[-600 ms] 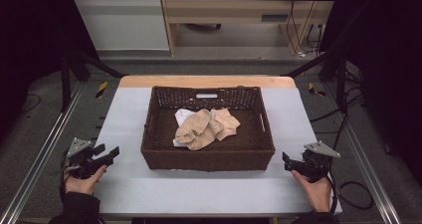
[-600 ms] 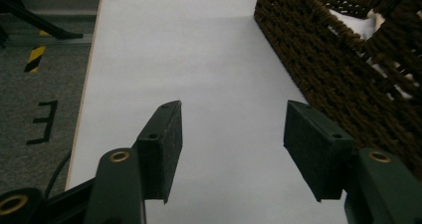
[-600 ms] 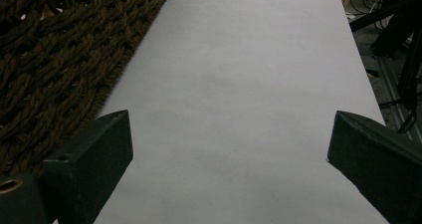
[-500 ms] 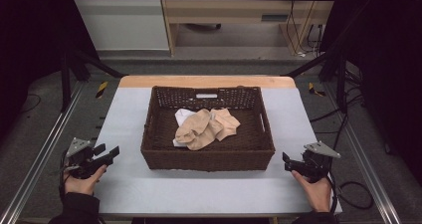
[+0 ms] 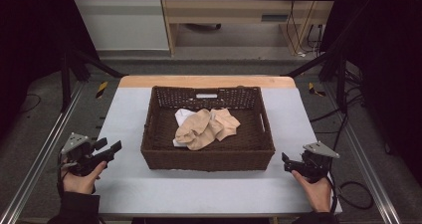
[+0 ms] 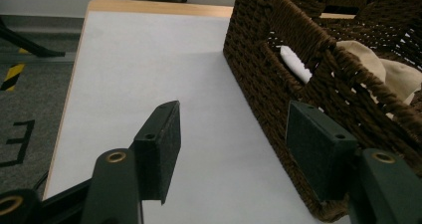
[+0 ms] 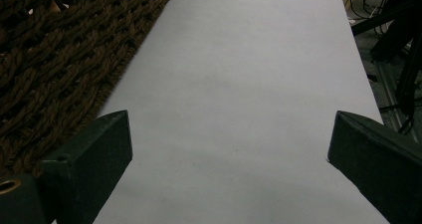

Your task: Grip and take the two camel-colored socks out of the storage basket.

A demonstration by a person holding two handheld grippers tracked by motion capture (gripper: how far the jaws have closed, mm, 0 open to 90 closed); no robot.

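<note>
A dark brown wicker basket (image 5: pixel 164 157) stands in the middle of the white table top; its near corner (image 6: pixel 278 79) and its side wall (image 7: pixel 59 59) fill part of each gripper view. Inside lie crumpled tan cloths (image 5: pixel 206 128) over a white one (image 5: pixel 183 115). My left gripper (image 5: pixel 110 147) rests at the table's front left, held in a hand, jaws wide open with bare table between them (image 6: pixel 231 154). At the front right my right gripper (image 5: pixel 286 163) is held low beside the basket, open too, nothing between its jaws (image 7: pixel 229 149).
The table (image 5: pixel 124 114) has a wooden strip along its far edge. Metal frame rails (image 5: pixel 40 159) run down both sides, and cables (image 5: pixel 356 189) trail on the floor at the right. A light wooden cabinet (image 5: pixel 234 10) stands behind.
</note>
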